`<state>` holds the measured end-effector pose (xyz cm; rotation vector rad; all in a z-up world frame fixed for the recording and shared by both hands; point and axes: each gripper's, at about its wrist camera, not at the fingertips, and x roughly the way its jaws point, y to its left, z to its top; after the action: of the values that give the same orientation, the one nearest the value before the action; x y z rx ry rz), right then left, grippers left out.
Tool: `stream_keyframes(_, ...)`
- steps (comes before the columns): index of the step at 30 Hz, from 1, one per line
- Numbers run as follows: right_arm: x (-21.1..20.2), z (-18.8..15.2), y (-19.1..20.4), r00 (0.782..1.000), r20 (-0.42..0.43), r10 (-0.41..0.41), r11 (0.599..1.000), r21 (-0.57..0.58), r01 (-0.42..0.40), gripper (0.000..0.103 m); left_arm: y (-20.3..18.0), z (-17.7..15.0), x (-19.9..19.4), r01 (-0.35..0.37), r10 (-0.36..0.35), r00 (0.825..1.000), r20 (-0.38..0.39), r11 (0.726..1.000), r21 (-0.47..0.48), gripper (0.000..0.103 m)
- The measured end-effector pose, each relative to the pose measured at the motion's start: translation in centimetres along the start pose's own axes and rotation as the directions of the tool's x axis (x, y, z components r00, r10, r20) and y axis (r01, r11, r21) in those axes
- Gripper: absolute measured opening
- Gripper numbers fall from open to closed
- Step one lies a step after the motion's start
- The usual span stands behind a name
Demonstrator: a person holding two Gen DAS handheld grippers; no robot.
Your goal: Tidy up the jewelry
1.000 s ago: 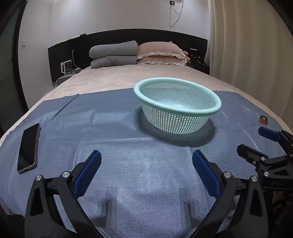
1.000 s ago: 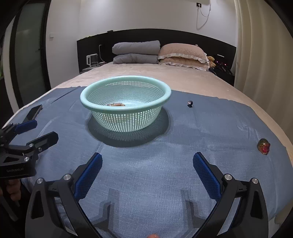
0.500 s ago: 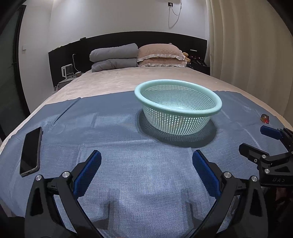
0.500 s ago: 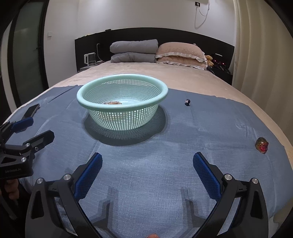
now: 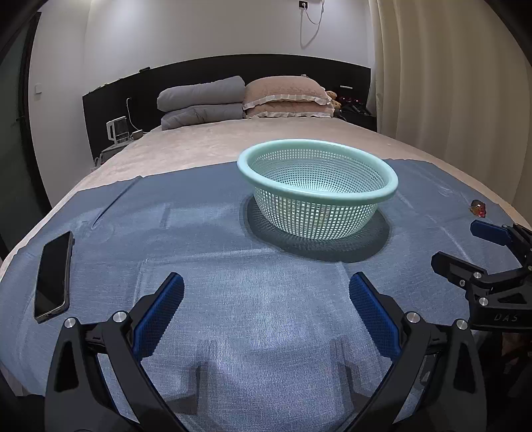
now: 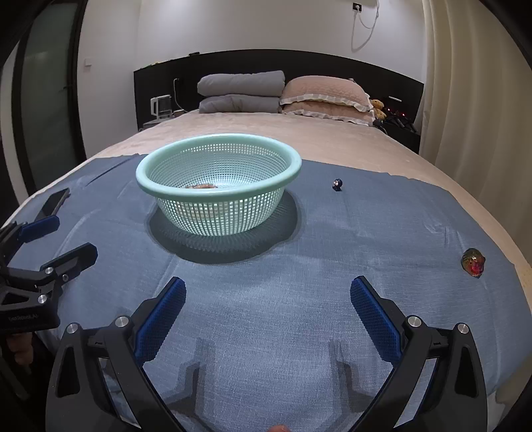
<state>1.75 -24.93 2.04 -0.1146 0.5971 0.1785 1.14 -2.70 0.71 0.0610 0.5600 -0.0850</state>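
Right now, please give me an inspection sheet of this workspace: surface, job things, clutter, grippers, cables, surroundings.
Surface: blue cloth spread over the bed.
Job things: green basket upright, a brownish piece inside; dark bead right of it, apart; red-green gem near the cloth's right edge.
Clutter: phone flat at the left edge.
Grippers: left hand-held gripper open, holding nothing; right hand-held gripper open, holding nothing.
Cables: white cable hanging from a wall socket.
Surroundings: pillows, folded duvet, curtain.

Both cameras sit low over the bed's near end, side by side, looking toward the pillows. Both show the basket mid-frame, fairly near.
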Motion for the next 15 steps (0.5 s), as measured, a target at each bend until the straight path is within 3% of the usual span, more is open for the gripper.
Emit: stream_keyframes(15,0.12,0.0,0.32,1.0,-0.001,-0.009,1.0,-0.022,0.009,0.095,-0.05,-0.06,0.13,0.022,-0.022,1.0,-0.017,1.0,-0.016,0.098)
